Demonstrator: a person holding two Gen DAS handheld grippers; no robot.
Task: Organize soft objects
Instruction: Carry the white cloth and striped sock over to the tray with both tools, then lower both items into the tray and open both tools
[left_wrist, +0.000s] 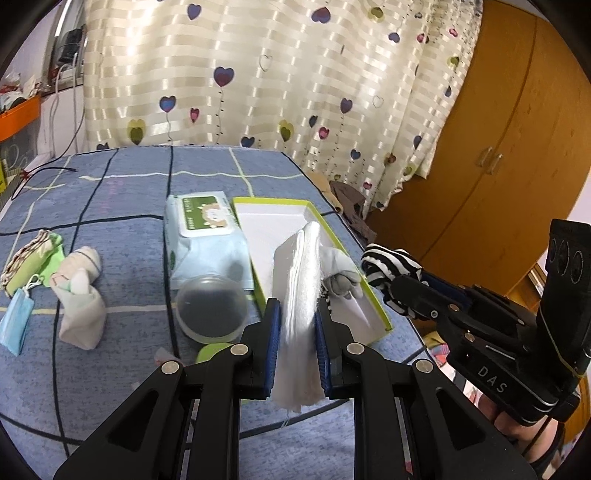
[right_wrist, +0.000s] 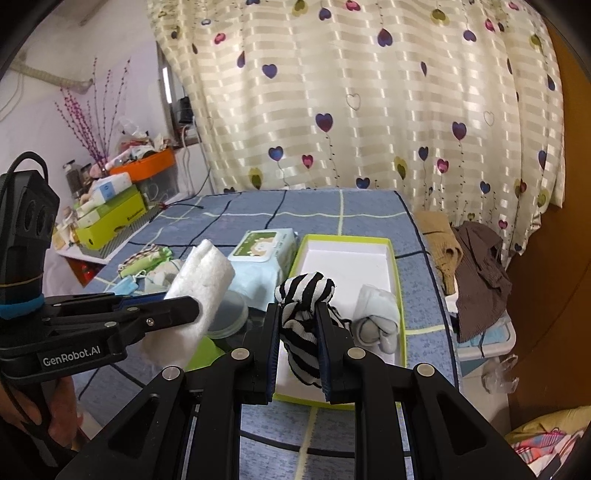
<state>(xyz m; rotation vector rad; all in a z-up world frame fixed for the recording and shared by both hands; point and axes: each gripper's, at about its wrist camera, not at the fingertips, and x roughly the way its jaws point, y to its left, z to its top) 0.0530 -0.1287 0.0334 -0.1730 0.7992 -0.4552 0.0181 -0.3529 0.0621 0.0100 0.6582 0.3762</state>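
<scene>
On top of the blue checked bedspread (left_wrist: 110, 199) lies the open green-rimmed box (right_wrist: 400, 295), white inside, with a pale grey rolled sock (right_wrist: 378, 319) already lying in its near right part. Just left of the box sit a wet-wipes pack (left_wrist: 201, 240) and a clear round lid (left_wrist: 210, 308); farther left are loose socks (left_wrist: 79, 295) and a face mask (left_wrist: 16, 321) not yet put away. Both loads hang over the box's near end. The left gripper (left_wrist: 297, 332) is clamped on a thick white folded pad (left_wrist: 299, 291), held on edge, and the right gripper (right_wrist: 297, 332) is clamped on a black-and-white striped sock ball (right_wrist: 304, 306). To do this well, I judge each should be carried above a bare patch of the box floor, the pad toward the far left, the sock ball beside the grey sock, then lowered until it rests before the jaws part, so that nothing rolls out or tips over the rim.
</scene>
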